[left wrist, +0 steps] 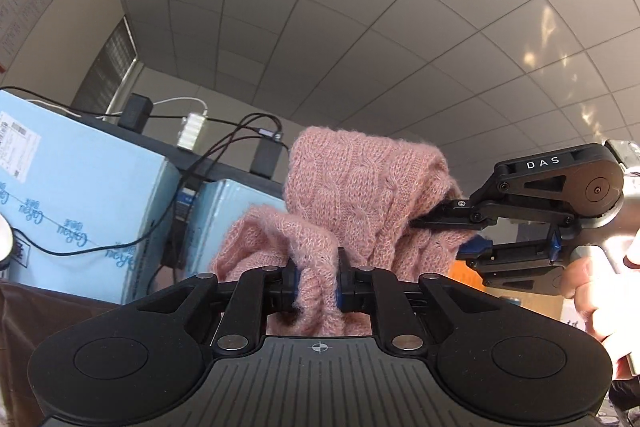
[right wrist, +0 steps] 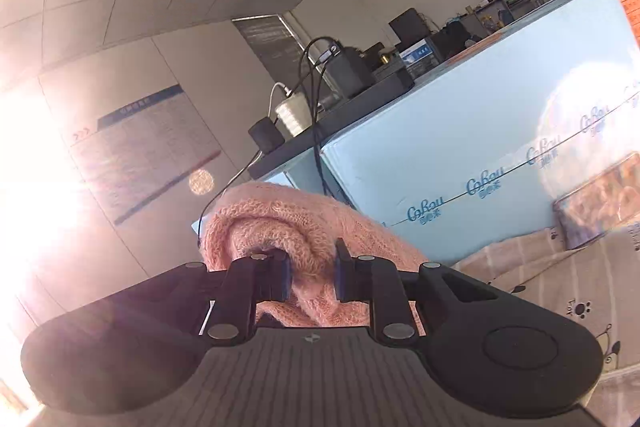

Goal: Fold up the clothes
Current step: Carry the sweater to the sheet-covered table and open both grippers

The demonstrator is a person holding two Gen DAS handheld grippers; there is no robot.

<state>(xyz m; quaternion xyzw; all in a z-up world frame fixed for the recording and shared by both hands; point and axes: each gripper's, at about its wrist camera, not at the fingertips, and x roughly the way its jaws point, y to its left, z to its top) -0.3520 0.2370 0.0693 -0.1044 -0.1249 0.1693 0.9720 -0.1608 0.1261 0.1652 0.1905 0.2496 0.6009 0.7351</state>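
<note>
We hold a pink cable-knit sweater [left wrist: 352, 183] up in the air, bunched and fuzzy, its ribbed folds drooping between our tools. Our left gripper [left wrist: 317, 281] pinches a thick fold of it; our right gripper [right wrist: 312, 273] clamps another rolled edge, in front of the pale blue cartons [right wrist: 460, 147].

"DAS" is showing in white letters on the right gripper [left wrist: 440, 227], right of the left wrist frame. "CoRou" is repeating in blue script along the pale blue boxes [right wrist: 460, 147]. The wall poster's [right wrist: 140, 147] print is reading too blurred.
</note>
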